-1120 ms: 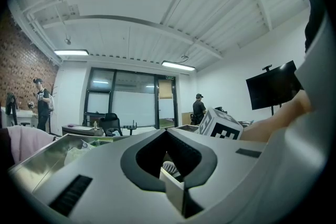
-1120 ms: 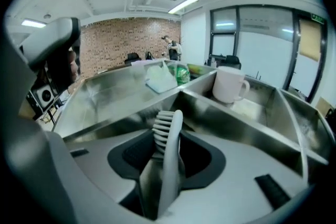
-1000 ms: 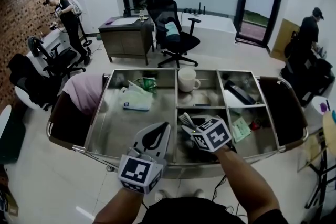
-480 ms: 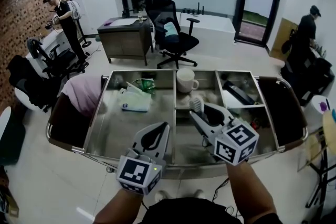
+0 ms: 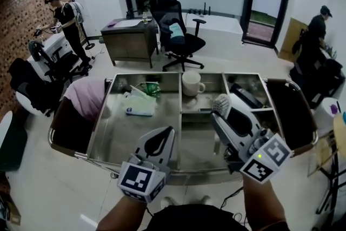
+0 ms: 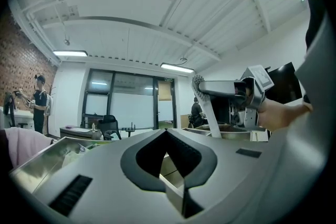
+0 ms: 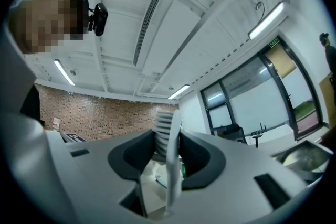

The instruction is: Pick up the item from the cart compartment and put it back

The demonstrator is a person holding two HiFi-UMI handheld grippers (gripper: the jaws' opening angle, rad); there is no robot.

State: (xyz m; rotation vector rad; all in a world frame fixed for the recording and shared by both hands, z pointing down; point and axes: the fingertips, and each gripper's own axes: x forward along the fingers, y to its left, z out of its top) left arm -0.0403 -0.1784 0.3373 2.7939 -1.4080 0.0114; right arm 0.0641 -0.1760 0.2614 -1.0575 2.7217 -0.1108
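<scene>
**Right gripper clamped on a white brush above the cart**

The right gripper has its jaws closed on the handle of a white brush. In the right gripper view the handle stands upright between the two dark pads, with the ribbed bristle head just beyond the tips. In the head view the brush is right of centre, lifted clear of the cart, over the divider between the middle and right compartments. Its bristle head points to the far side. The left gripper view shows the same brush at upper right, its handle hanging down below the jaws.

The left gripper sits at lower centre of the head view over the large left compartment. Its jaws are together and hold nothing; the tips meet at a point.

Farther up, a white mug stands in the middle far compartment. A white plastic bag lies in the left compartment. A pink cloth drapes over the cart's left end. Beyond, a black office chair stands at upper centre.
</scene>
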